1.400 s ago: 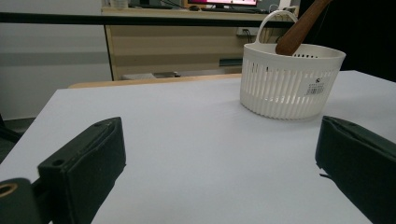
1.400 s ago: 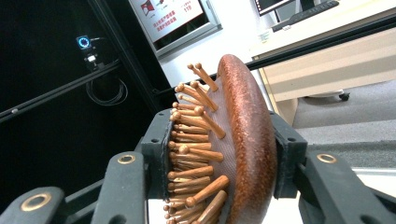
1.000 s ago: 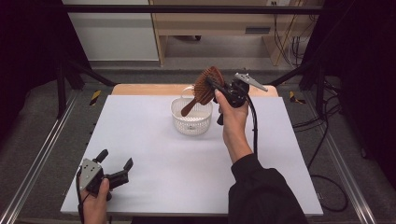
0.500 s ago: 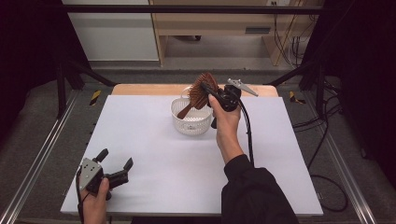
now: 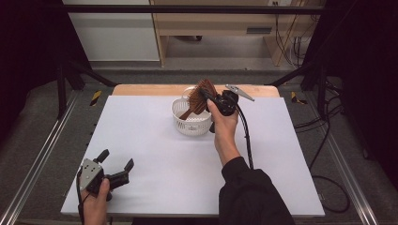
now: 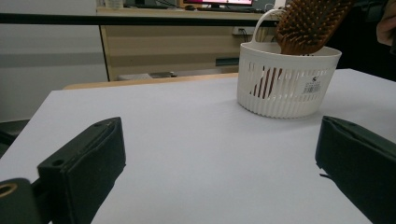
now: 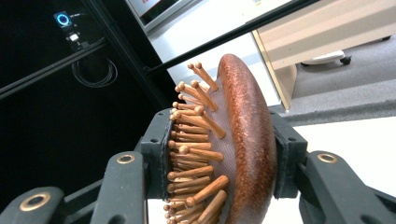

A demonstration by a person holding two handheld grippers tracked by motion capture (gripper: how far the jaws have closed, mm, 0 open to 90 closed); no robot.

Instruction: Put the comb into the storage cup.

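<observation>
Right gripper [image 5: 210,99] tilts hairbrush [image 5: 199,97] into basket [image 5: 190,124].

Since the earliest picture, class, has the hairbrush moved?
Yes. The hairbrush, clamped in the right hand-held gripper, has come down toward the white basket; its handle now dips inside the rim.

A person in a black long sleeve [image 5: 256,197] works two black handheld grippers: the right gripper [image 5: 212,99] trails a black cable, brass rivets in its jaws; the left gripper [image 5: 116,165] carries a grey plate.
</observation>
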